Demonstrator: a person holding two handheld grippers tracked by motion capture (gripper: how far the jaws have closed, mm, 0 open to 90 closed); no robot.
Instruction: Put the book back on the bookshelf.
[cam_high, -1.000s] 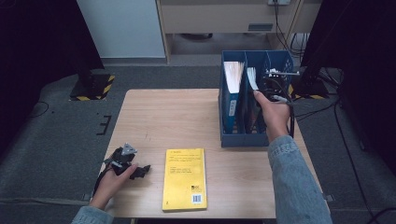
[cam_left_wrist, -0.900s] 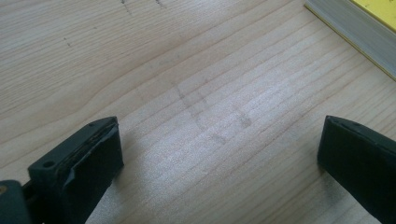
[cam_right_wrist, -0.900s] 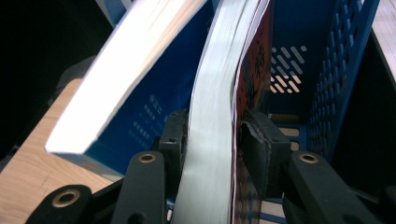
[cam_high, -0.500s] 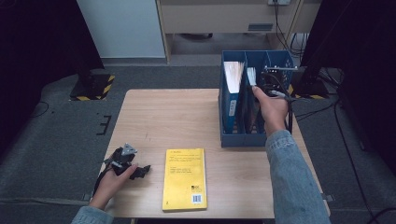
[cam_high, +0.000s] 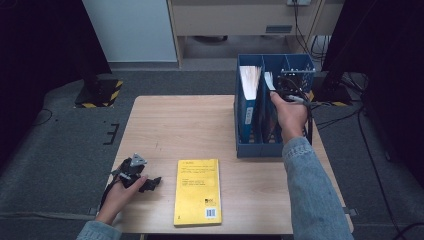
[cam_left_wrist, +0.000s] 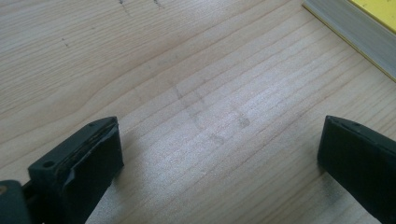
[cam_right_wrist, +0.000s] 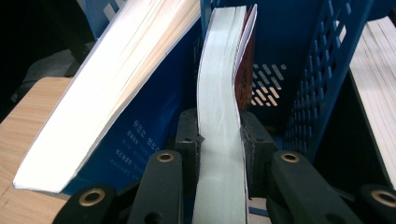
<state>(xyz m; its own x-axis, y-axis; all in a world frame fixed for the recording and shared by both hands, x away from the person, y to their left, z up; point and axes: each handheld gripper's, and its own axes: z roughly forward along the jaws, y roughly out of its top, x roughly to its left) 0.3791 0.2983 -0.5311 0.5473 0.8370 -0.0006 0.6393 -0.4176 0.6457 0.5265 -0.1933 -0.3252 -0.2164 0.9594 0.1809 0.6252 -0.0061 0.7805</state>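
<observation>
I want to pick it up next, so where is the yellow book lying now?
In the high view the flat yellow book lies on the wooden table near its front edge, just right of the left gripper.

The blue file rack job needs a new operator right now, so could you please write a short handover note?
Right gripper: shut on the red-covered book, upright in the middle slot of the blue plastic file rack; its jaws have just been closing.
Left gripper: open, resting over the wooden table.
Done: grip taken.
Left: the book looks due to be lifted or seated. The yellow book lies flat, untouched.
</observation>
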